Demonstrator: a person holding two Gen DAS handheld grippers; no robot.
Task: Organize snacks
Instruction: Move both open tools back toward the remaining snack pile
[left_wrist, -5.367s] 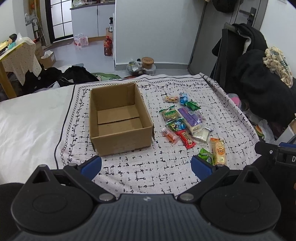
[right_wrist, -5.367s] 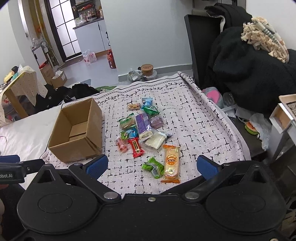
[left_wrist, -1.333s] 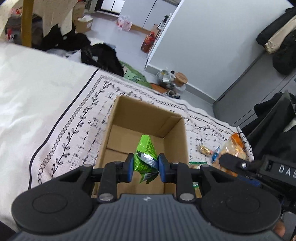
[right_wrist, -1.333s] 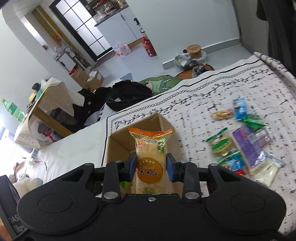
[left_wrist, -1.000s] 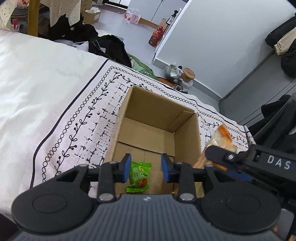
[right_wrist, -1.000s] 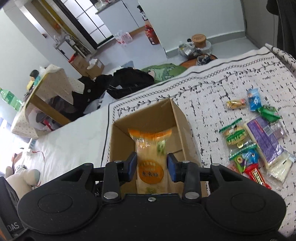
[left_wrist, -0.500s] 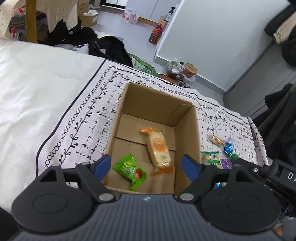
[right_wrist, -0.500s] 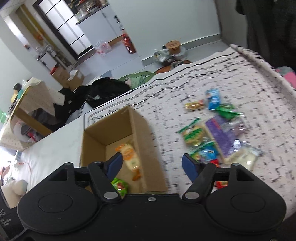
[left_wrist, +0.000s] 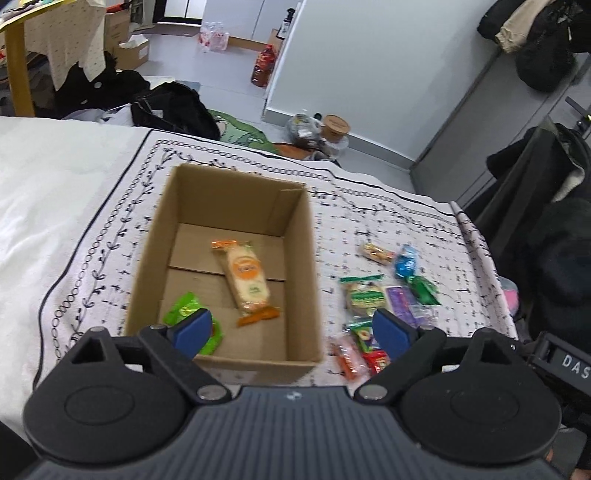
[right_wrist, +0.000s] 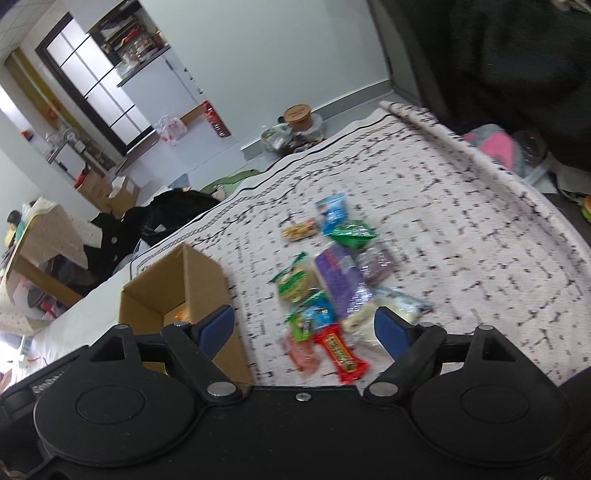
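Both tongs, left (left_wrist: 291, 328) and right (right_wrist: 304, 326), wide open, empty; risk: crowded snacks (right_wrist: 332, 280) beside box (left_wrist: 236, 266), double pickup likely.

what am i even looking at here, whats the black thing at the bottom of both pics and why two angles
The black shape is a hand-held gripper: a person carries one in each hand, and a small wide-angle camera on each looks forward along its two blue-tipped fingers. So there are two pictures, one from each tool.

In the left gripper's view you look down into a cardboard box that stands on a patterned cloth. Two snacks lie inside: an orange-ended rice cracker packet and a green packet.

The right gripper's view faces the loose pile of snacks beside the box, among them a red bar and a purple packet. This picture is somewhat blurred.

Both grippers are open and hold nothing.
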